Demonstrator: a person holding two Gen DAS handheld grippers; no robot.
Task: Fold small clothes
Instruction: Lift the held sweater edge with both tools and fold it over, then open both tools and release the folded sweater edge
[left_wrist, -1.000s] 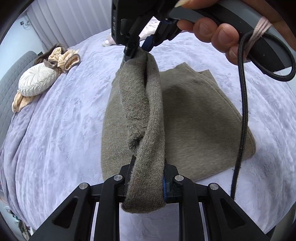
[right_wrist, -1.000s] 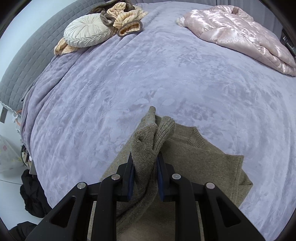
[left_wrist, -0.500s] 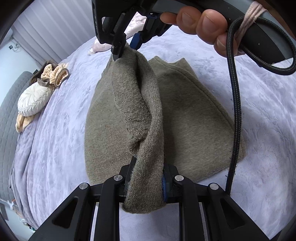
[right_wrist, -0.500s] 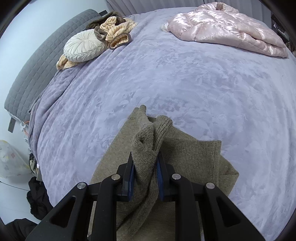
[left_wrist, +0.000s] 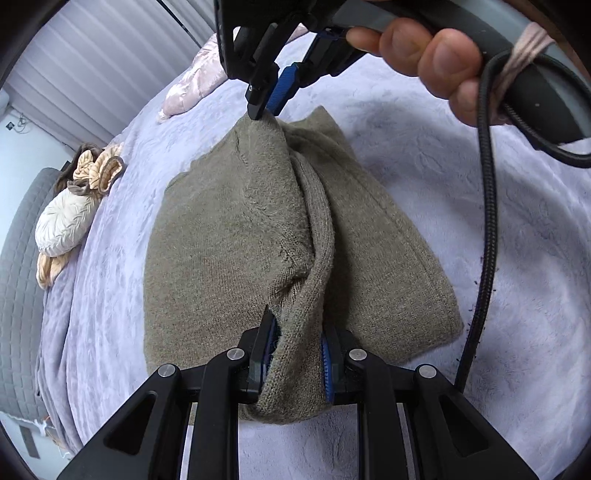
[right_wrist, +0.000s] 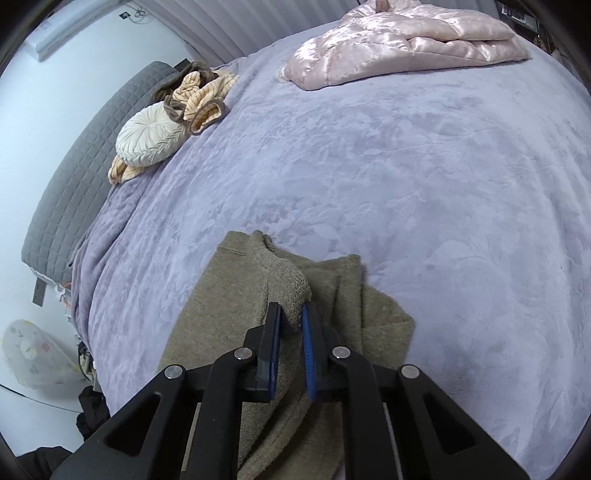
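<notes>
An olive-brown knit sweater (left_wrist: 229, 258) lies on the lilac bed blanket (right_wrist: 406, 184), with one side folded over the rest. My left gripper (left_wrist: 295, 332) is shut on a thick roll of the near edge. At the far end, my right gripper (left_wrist: 267, 107) pinches the sweater's upper corner, held by a person's hand (left_wrist: 424, 48). In the right wrist view the right gripper (right_wrist: 291, 317) has its jaws closing, with only a small tip of the sweater (right_wrist: 229, 314) between the blue pads. The fold between the two grippers hangs just above the lower layer.
A pink quilted jacket (right_wrist: 399, 40) lies at the far side of the bed. A round white cushion (right_wrist: 151, 138) and a tan striped garment (right_wrist: 203, 96) sit by the grey headboard (right_wrist: 74, 177). A black cable (left_wrist: 484, 221) hangs beside the sweater.
Both grippers carried the lifted edge sideways across the sweater and lower. The folded layer now spreads wider over the bottom one. Less fabric sticks out past the right pads.
</notes>
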